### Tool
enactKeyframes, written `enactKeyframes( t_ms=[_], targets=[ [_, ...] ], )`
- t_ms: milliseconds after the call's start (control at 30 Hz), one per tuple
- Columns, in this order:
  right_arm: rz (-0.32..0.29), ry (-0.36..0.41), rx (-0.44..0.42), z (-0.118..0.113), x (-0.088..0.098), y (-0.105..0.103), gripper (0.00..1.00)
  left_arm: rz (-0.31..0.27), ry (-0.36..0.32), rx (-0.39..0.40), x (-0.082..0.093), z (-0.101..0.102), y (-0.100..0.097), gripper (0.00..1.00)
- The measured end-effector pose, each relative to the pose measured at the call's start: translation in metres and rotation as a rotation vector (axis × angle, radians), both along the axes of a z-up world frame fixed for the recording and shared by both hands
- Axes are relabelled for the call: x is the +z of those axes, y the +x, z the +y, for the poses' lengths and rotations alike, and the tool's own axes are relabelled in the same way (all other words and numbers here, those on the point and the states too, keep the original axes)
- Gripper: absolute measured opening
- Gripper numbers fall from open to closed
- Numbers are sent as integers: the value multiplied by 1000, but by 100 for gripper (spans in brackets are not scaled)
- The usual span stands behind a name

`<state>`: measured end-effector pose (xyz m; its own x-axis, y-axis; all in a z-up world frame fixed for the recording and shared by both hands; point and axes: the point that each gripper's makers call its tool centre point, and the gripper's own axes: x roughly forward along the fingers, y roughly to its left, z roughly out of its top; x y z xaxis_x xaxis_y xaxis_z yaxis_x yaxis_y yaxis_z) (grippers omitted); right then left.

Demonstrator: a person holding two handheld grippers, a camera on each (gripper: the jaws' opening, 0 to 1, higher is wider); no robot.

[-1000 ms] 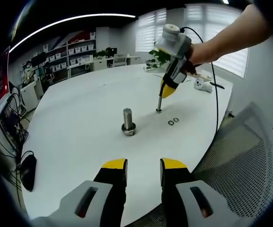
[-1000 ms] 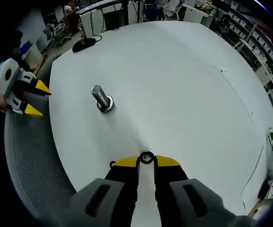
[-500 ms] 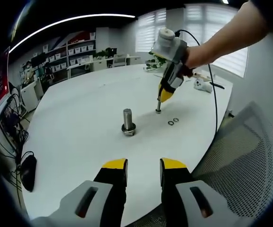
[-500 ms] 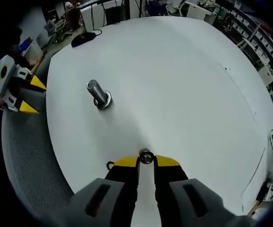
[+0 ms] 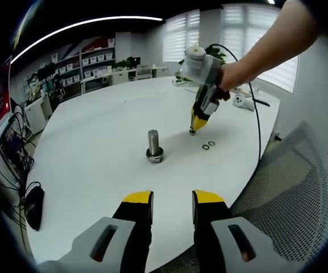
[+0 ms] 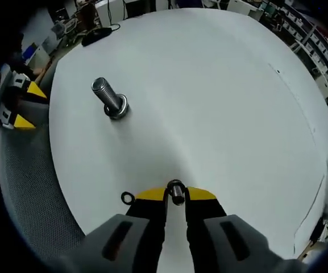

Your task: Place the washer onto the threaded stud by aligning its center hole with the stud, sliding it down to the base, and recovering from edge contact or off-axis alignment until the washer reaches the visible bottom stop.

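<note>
Right gripper [image 6: 176, 193] is clamped on a washer [image 6: 176, 189] well apart from the stud [image 6: 110, 99], so I should carry it level and centre its hole.

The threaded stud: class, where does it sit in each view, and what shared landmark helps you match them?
Left gripper view: threaded stud stands upright, just left of centre.
Right gripper view: stud upper left, leaning.
Shared landmark: the white table beneath it.

Stud [image 5: 154, 147] left of 2 washers [image 5: 207, 145]
</note>
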<state>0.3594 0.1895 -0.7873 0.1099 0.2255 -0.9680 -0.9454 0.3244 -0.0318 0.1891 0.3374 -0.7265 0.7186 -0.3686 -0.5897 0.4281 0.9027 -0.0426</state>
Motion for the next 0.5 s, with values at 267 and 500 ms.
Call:
enactKeyframes(
  t_ms=[267, 500],
  targets=[
    [1, -33, 25, -1, -6, -3, 15, 1, 1, -3, 0, 0, 0, 25],
    [5, -33, 11, -4, -6, -4, 15, -1, 1, -3, 0, 0, 0, 25]
  ],
)
